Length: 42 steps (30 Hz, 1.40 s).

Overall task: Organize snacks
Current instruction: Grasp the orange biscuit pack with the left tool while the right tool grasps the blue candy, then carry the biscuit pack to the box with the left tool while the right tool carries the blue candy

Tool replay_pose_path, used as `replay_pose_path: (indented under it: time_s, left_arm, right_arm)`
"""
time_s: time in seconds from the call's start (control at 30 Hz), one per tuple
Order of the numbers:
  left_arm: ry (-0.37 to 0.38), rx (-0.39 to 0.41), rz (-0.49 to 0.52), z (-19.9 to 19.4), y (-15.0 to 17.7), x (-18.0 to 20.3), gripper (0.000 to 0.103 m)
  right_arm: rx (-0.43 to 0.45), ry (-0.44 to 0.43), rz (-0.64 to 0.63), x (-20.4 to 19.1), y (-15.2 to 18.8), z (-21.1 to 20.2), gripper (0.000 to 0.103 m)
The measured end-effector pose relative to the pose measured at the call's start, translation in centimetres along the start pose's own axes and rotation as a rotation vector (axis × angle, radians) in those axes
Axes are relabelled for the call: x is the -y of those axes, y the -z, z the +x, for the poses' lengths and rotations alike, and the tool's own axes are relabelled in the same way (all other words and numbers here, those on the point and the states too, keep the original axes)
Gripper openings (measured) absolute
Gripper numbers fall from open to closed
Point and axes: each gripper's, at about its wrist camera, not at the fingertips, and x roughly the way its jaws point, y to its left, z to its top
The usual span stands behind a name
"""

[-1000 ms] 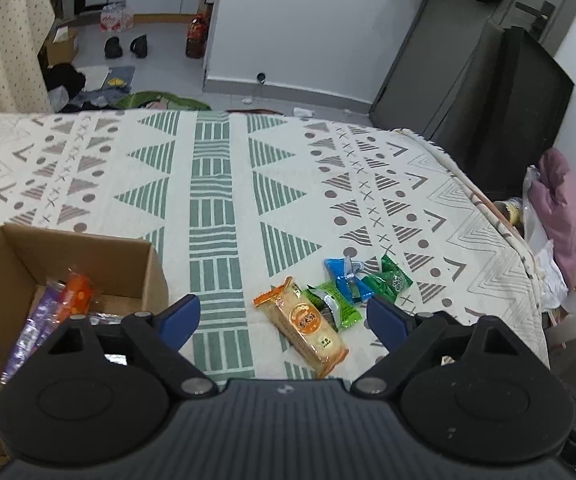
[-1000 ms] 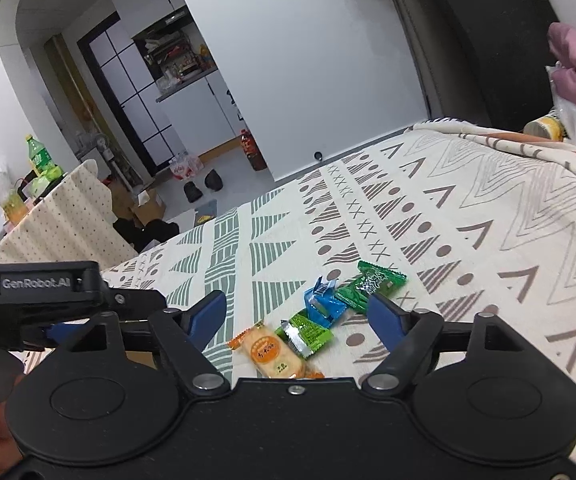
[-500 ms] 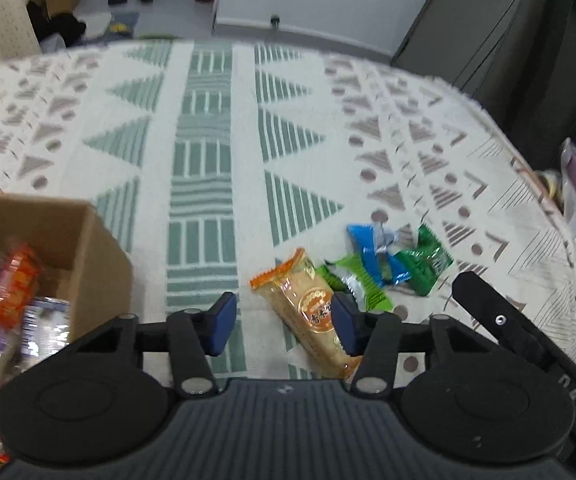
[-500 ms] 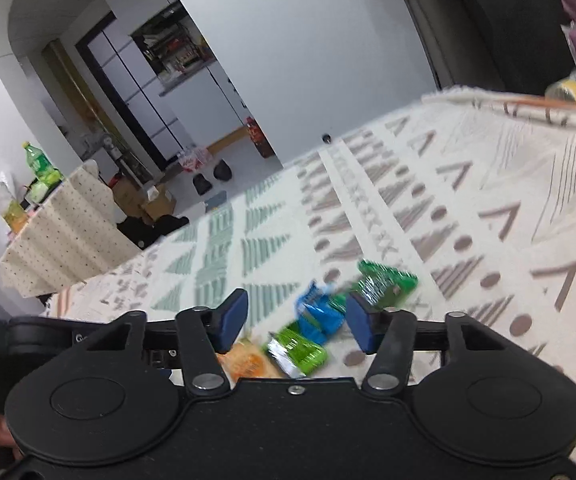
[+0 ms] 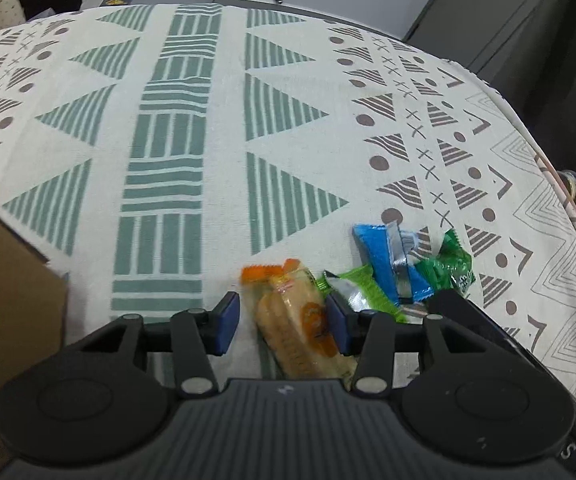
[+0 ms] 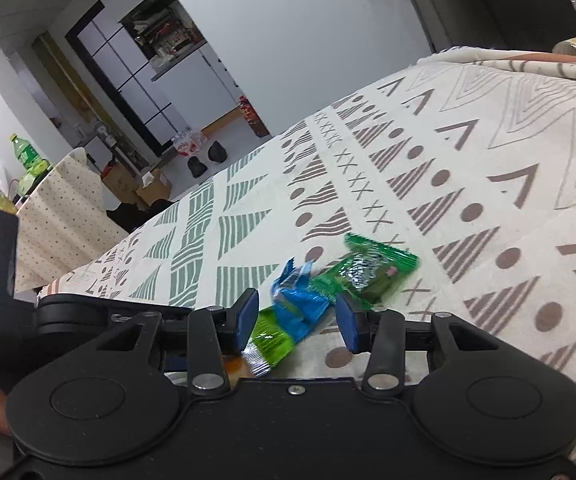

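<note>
On my left feed the tablecloth [image 5: 216, 184] is cream, printed with green striped triangles and bars and brown dots, crosses and chevrons. I see a clear packet with orange ends [image 5: 296, 320] showing a tan biscuit, a lime-green packet [image 5: 362, 288], a bright blue packet with a silver strip [image 5: 388, 260] and a dark green packet [image 5: 450, 264] with white print. The cardboard box [image 5: 4, 304] is plain brown. My left gripper [image 5: 282, 318] is black with blue pads, and so is my right gripper [image 6: 296, 318].
</note>
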Motion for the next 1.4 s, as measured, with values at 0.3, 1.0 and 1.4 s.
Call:
replay_pose_path:
  time_s: [0.3,1.0,1.4]
  left_arm:
    - [-0.002,-0.018,0.046,0.3,-0.3,0.2,0.049]
    - [0.138,0.052,0.003,-3.1,-0.2,-1.4,0.023]
    - [0.159,0.127,0.002,-8.0,0.2,-2.4,0.022]
  right_arm:
    - [0.006,0.019,0.0,0.0,0.1,1.6,0.042]
    - [0.032,0.041,-0.017,-0.8,0.8,1.5,0.001]
    - [0.074,0.059,-0.083,-3.7,0.9,-1.7,0.0]
